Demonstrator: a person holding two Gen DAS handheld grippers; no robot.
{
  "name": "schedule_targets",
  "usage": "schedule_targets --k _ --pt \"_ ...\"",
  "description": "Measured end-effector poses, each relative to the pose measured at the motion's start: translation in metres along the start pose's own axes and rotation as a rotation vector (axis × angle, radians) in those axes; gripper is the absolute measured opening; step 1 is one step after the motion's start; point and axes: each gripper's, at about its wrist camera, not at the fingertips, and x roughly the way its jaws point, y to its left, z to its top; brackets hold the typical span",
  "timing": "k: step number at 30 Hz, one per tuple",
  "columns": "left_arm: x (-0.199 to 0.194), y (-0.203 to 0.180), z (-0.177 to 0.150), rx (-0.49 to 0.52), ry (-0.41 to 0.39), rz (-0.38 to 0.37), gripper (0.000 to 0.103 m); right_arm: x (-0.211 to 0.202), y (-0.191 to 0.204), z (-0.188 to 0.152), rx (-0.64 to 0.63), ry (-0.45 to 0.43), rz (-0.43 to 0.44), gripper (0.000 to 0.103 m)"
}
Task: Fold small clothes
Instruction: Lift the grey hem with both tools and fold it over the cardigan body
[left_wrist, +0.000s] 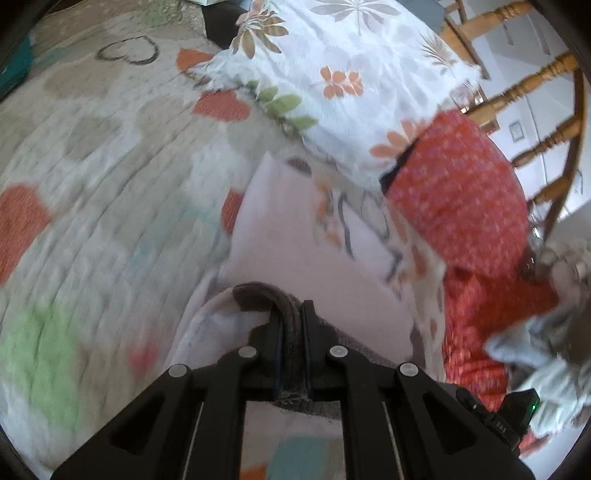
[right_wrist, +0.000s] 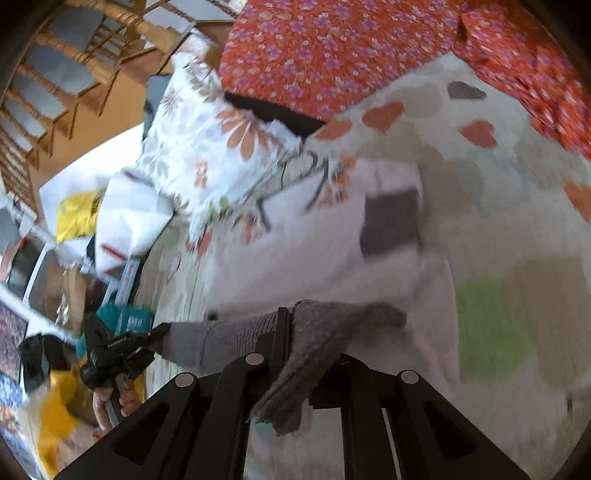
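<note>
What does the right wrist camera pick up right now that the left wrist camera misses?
Only the right wrist view shows the left gripper from outside, shut on the garment's grey waistband, a hand beneath it, and yellow cloth off the bed. Only the left wrist view shows a black heart outline on the quilt. Both show the white garment, floral pillow, red floral fabric and wooden spindles.
</note>
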Motion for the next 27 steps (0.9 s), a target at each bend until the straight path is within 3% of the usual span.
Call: schedule_targets --k 5,9,11,15,18,19,21,23,27 --pt "0.045 -0.005 0.043 -0.053 -0.015 -0.017 0.008 0.056 0.002 0.052 0.011 -0.024 -0.069 0.007" --pt "0.076 -0.005 0.066 -0.095 -0.046 -0.013 0.006 0.09 -0.024 0.076 0.073 -0.025 -0.076 0.007" --pt "0.087 -0.006 0.071 -0.089 -0.07 0.021 0.005 0.107 -0.041 0.086 0.118 -0.009 -0.086 0.007" --pt "0.11 0.002 0.071 -0.137 -0.035 0.041 0.007 0.137 -0.068 0.095 0.193 0.013 -0.067 0.01" --pt "0.107 0.001 0.07 -0.112 -0.032 0.074 0.02 0.152 -0.084 0.104 0.238 0.015 -0.036 0.012" --pt "0.102 0.002 0.07 -0.113 -0.046 0.073 0.033 0.155 -0.089 0.108 0.253 0.007 -0.041 0.015" --pt "0.089 0.003 0.07 -0.119 -0.082 0.068 0.047 0.158 -0.096 0.117 0.28 -0.028 -0.045 0.027" --pt "0.077 0.005 0.07 -0.126 -0.11 0.071 0.06 0.155 -0.098 0.125 0.297 -0.06 -0.018 0.05" --pt "0.06 0.01 0.069 -0.128 -0.134 0.103 0.062 0.138 -0.091 0.131 0.262 -0.112 -0.058 0.06"
